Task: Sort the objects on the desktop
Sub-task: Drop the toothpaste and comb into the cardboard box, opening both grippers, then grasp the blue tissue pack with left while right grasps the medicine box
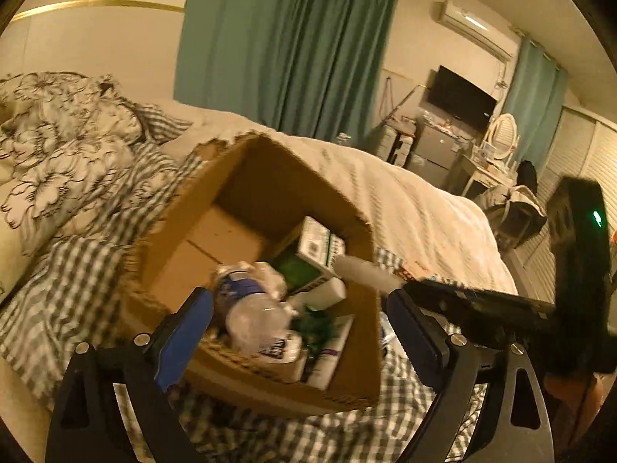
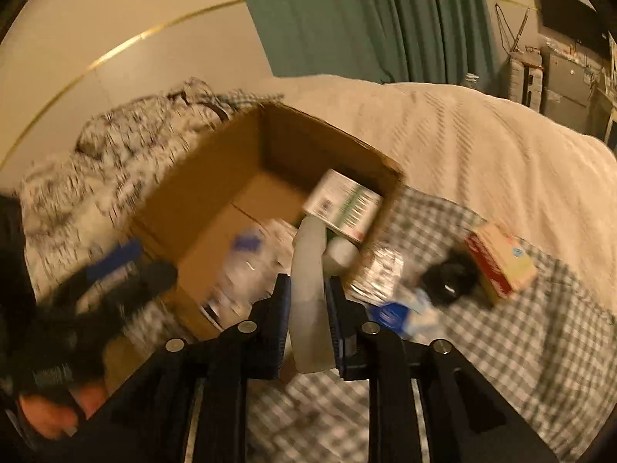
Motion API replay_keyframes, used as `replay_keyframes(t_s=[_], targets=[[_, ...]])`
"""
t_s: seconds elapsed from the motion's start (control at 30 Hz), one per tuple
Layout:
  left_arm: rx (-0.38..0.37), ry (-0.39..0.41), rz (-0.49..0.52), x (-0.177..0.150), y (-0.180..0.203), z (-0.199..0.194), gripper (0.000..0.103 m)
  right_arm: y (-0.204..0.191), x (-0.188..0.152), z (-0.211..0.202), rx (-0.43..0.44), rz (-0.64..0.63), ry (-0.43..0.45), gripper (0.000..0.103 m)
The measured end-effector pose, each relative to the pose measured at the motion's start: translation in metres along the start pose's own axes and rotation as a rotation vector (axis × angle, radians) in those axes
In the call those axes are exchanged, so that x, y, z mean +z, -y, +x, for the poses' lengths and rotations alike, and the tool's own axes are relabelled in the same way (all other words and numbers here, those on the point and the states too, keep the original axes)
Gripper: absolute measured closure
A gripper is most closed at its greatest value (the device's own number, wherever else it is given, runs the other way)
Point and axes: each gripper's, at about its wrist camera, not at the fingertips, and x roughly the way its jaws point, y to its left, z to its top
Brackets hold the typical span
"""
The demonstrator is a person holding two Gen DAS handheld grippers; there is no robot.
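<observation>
An open cardboard box [image 1: 358,347] sits on a checked bedspread; it also shows in the right wrist view [image 2: 216,177]. Inside lie a clear plastic bottle with a blue label [image 1: 250,305], a green-and-white carton [image 1: 320,247] and other small packs. My left gripper [image 1: 300,332] is open, its blue pads straddling the box's near wall. My right gripper [image 2: 306,301] is shut on a white tube [image 2: 308,293], held over the box's near right corner; the tube also shows in the left wrist view [image 1: 366,272].
On the checked spread right of the box lie a red-and-yellow box [image 2: 501,262], a black round object [image 2: 447,277], a blue-and-white packet [image 2: 397,312] and a foil blister pack [image 2: 378,270]. Flowered pillows [image 1: 65,146] lie at the left. A cream blanket [image 1: 416,208] covers the far bed.
</observation>
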Motion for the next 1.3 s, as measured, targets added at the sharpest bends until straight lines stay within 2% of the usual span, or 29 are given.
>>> replay_keyframes(t_s=[0.07,0.1,0.13,0.23,0.37,0.53,0.63,0.73,0.87,0.93,1.07,1.17,1.3], targets=[[0.015,0.008,-0.016,0.002,-0.008,-0.002,0.009,-0.008,0.009,0.006,0.025,0.043,0.010,0.060],[0.015,0.006,-0.025,0.001,-0.011,-0.002,0.009,-0.009,0.011,0.006,0.024,0.060,0.023,0.034],[0.015,0.003,-0.034,0.001,-0.013,-0.002,0.009,-0.008,0.013,0.003,0.017,0.078,0.046,0.028],[-0.001,-0.005,-0.043,0.000,-0.013,0.000,0.009,0.000,0.013,-0.014,-0.007,0.080,0.060,0.028],[-0.029,-0.028,0.005,-0.011,0.009,0.004,0.009,0.030,-0.006,-0.057,-0.161,-0.007,0.044,0.028],[-0.120,-0.122,0.181,-0.048,0.075,0.018,0.009,0.083,-0.046,-0.103,-0.316,-0.097,-0.010,0.028],[-0.183,-0.178,0.293,-0.084,0.122,0.032,0.009,0.119,-0.065,-0.116,-0.354,-0.068,-0.009,0.028],[-0.222,-0.218,0.354,-0.110,0.151,0.048,0.009,0.146,-0.070,-0.114,-0.313,-0.006,-0.003,0.028],[-0.165,-0.288,0.355,-0.134,0.173,0.078,0.009,0.161,-0.073,-0.094,-0.291,-0.034,0.000,0.028],[-0.137,-0.335,0.297,-0.139,0.176,0.097,0.009,0.168,-0.074,-0.077,-0.295,-0.064,-0.004,0.028],[-0.089,-0.385,0.211,-0.140,0.179,0.131,0.009,0.192,-0.083,-0.053,-0.295,-0.034,-0.014,0.027],[-0.046,-0.404,0.171,-0.133,0.179,0.155,0.009,0.207,-0.088,-0.042,-0.302,-0.028,-0.031,0.027],[0.064,-0.388,0.064,-0.121,0.177,0.191,0.009,0.211,-0.091,-0.038,-0.373,-0.127,-0.024,0.027]])
